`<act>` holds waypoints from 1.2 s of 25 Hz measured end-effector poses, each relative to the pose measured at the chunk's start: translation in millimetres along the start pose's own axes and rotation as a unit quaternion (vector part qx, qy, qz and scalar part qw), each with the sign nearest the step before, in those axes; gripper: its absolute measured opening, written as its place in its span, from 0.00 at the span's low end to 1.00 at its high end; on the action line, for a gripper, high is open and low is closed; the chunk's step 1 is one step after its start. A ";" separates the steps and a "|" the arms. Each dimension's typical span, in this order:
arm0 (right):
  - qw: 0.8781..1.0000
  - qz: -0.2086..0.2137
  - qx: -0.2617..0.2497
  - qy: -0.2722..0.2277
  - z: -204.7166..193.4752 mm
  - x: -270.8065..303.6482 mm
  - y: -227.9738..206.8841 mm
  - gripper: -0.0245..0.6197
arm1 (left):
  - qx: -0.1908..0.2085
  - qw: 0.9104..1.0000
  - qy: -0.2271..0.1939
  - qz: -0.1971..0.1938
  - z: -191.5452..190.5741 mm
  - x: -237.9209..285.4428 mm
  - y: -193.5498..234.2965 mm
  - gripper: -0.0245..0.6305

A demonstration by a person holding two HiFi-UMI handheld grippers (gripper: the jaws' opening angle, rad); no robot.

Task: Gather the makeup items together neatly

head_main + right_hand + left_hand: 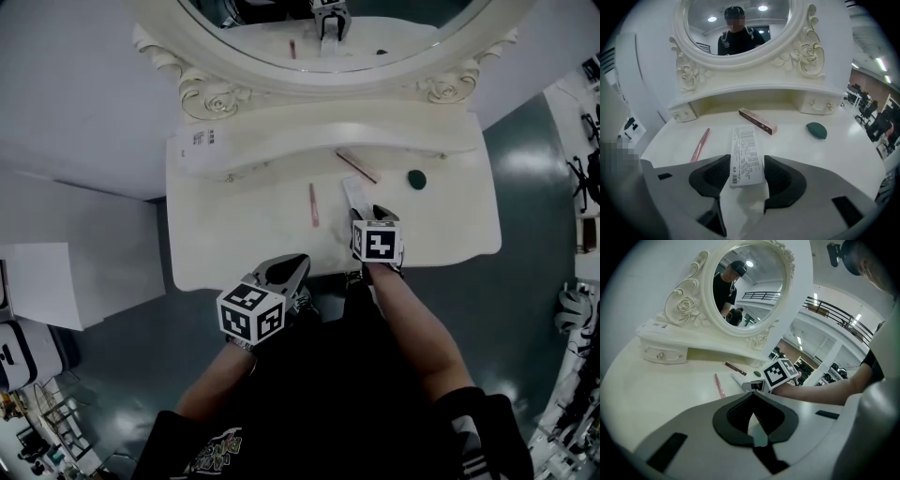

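A white printed box (746, 154) lies on the white vanity table (244, 234), and my right gripper (747, 162) is shut on its near end; from above, that gripper (367, 214) and the box (353, 192) are right of centre. Left of the box lies a pink pencil (314, 204) (700, 144). A slim brown-pink box (357, 167) (757, 120) rests slantwise behind it. A dark green sponge (417, 178) (816, 130) sits to the right. My left gripper (298, 264) (753, 394) hangs over the table's front edge, shut and holding nothing.
An oval mirror (319, 28) in a carved frame stands at the back above a raised shelf with small drawers (661, 354). A paper label (202, 141) lies on the shelf's left end. A white cabinet (56, 281) stands to the table's left.
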State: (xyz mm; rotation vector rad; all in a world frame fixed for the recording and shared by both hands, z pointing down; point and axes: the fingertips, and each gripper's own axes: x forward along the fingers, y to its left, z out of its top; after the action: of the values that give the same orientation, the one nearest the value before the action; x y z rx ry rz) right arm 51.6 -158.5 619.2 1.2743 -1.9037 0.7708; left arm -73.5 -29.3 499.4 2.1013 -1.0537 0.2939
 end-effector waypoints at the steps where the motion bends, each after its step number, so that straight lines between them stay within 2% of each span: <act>1: 1.000 -0.007 0.009 -0.001 0.0 0.7 2.2 0.42 | 0.002 1.000 0.002 -0.001 -2.0 -3.2 0.9 0.05; 6: 0.997 -0.040 0.061 -0.005 -5.1 2.2 13.0 0.42 | 0.012 1.000 0.008 -0.008 -9.8 -18.8 6.9 0.05; 11: 0.996 -0.059 0.069 -0.005 -7.4 3.6 22.6 0.42 | 0.017 1.000 0.009 -0.010 -14.0 -36.2 13.9 0.05; 17: 0.996 -0.074 0.051 -0.006 -9.8 3.3 24.7 0.42 | 0.018 1.000 0.007 -0.010 -17.0 -51.5 22.7 0.05; 22: 0.998 -0.059 0.034 -0.015 -8.5 2.2 27.3 0.42 | 0.020 1.000 0.006 -0.012 -20.8 -56.1 22.3 0.05; 26: 0.997 -0.033 0.012 -0.062 8.8 -19.4 27.0 0.44 | 0.019 1.000 0.001 -0.012 -20.0 -56.8 20.0 0.05; 30: 0.993 -0.030 -0.041 -0.104 33.9 -36.8 -1.9 0.44 | 0.019 1.000 -0.006 -0.011 -15.3 -54.2 14.7 0.05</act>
State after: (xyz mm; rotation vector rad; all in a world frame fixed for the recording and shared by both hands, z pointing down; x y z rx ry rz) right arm 55.3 -166.9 570.0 1.3990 -2.0284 0.5409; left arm -117.2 8.1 490.5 2.1492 -1.0385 0.2917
